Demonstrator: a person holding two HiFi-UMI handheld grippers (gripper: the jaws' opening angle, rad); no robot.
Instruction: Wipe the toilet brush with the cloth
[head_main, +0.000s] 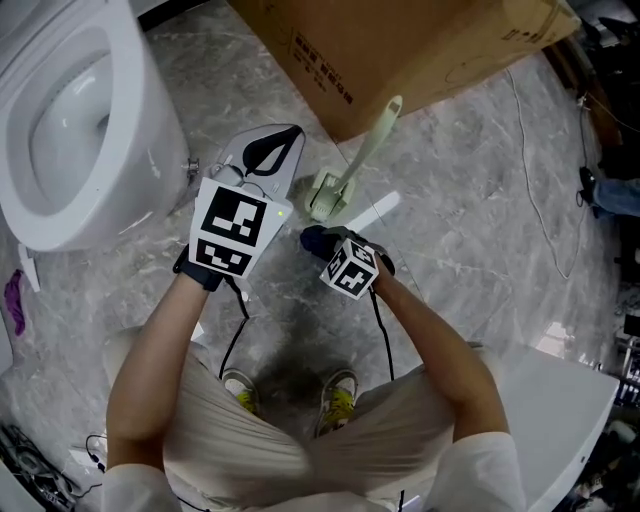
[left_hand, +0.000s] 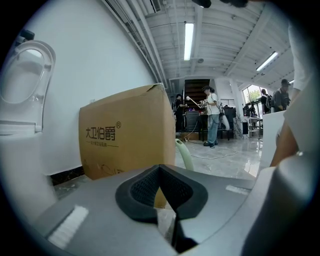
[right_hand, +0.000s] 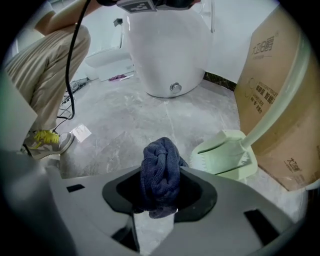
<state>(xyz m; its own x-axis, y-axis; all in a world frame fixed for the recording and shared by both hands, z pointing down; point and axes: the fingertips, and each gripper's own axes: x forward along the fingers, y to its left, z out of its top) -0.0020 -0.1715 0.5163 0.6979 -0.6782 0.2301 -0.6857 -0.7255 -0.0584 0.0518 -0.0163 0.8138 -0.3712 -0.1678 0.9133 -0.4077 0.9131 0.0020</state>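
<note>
A pale green toilet brush (head_main: 352, 165) stands on the marble floor with its head in its base (head_main: 325, 196) and its handle leaning toward the cardboard box. My right gripper (head_main: 318, 240) is shut on a bunched dark blue cloth (right_hand: 160, 172), just short of the brush base (right_hand: 227, 155). The cloth (head_main: 312, 238) is close to the base, and I cannot tell whether they touch. My left gripper (head_main: 278, 148) is to the left of the brush, shut with nothing in it. In the left gripper view the handle (left_hand: 186, 156) rises just past the jaws (left_hand: 160, 172).
A white toilet (head_main: 70, 120) stands at the left. A big cardboard box (head_main: 400, 50) sits behind the brush. A white strip (head_main: 375, 210) lies on the floor by the base. The person's shoes (head_main: 340, 395) are below, a cable (head_main: 530, 170) runs at the right.
</note>
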